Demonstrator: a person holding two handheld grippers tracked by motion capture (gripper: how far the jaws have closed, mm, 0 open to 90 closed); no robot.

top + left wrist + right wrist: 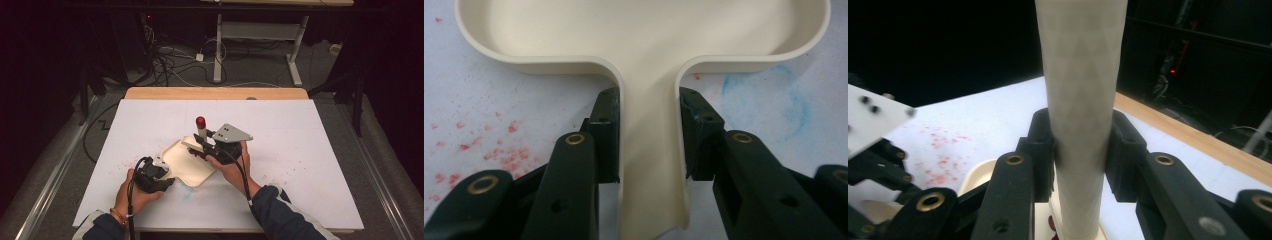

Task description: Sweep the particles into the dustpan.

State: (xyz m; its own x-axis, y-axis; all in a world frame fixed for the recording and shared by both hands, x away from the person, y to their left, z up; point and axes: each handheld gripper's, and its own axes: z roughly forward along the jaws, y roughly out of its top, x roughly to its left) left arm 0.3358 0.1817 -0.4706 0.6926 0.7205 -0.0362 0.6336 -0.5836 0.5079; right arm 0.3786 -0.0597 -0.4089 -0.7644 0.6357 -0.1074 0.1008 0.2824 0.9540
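Landmark: the cream tray lying on the white table cover.

Nearest you, your left gripper sits at the tray's near-left corner. In the left gripper view its jaws pinch the tray's narrow handle from both sides, pads pressed flat against the handle walls.

Just past the tray's far-right edge, your right gripper grips a white cylindrical shaker with a red cap, held upright above that far edge. In the right gripper view the jaws clamp the shaker's body at mid-height.

Red specks dot the cover left of the tray's handle, a blue smear right of it.

Beyond the tray, the table's wooden edge.
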